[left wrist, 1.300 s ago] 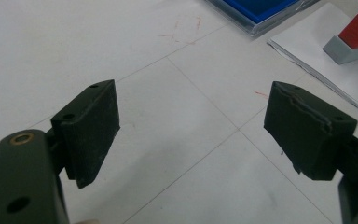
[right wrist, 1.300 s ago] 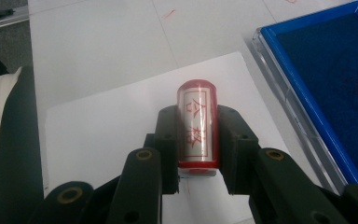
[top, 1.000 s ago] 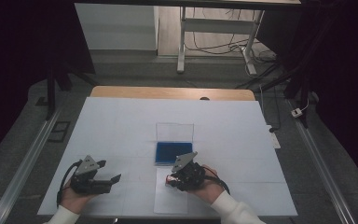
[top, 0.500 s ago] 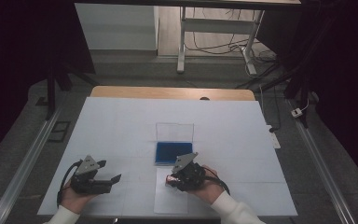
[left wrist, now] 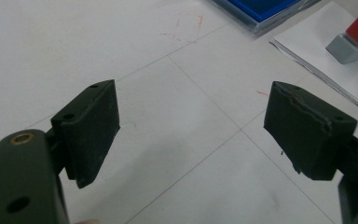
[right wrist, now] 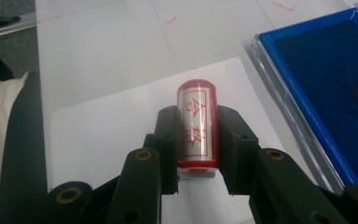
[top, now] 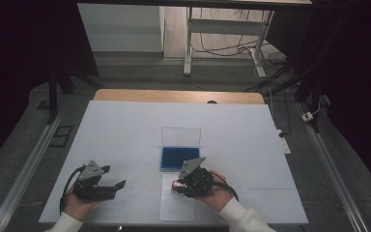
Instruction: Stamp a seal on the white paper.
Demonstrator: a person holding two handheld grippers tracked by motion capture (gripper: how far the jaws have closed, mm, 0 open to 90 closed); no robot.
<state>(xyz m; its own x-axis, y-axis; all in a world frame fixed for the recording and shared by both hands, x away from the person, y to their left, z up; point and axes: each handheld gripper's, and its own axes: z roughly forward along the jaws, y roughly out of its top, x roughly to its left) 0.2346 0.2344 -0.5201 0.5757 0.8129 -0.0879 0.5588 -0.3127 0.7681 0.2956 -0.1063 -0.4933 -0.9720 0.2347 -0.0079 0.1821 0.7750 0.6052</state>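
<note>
High view: one white-covered table [top: 125, 125] stands in a dark room with grey floor. The right gripper [top: 181, 186] clamps one red stamp [right wrist: 196, 123] over one white paper sheet [right wrist: 107, 126]; one blue ink pad [top: 179, 158] lies just beyond it. The left gripper [top: 118, 186], jaws spread and empty, rests well apart.

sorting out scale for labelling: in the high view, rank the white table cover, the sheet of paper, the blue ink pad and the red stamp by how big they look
1. white table cover
2. sheet of paper, partly hidden by the hand
3. blue ink pad, close to the paper, so unsure
4. red stamp, barely visible in the right hand-held gripper
</note>
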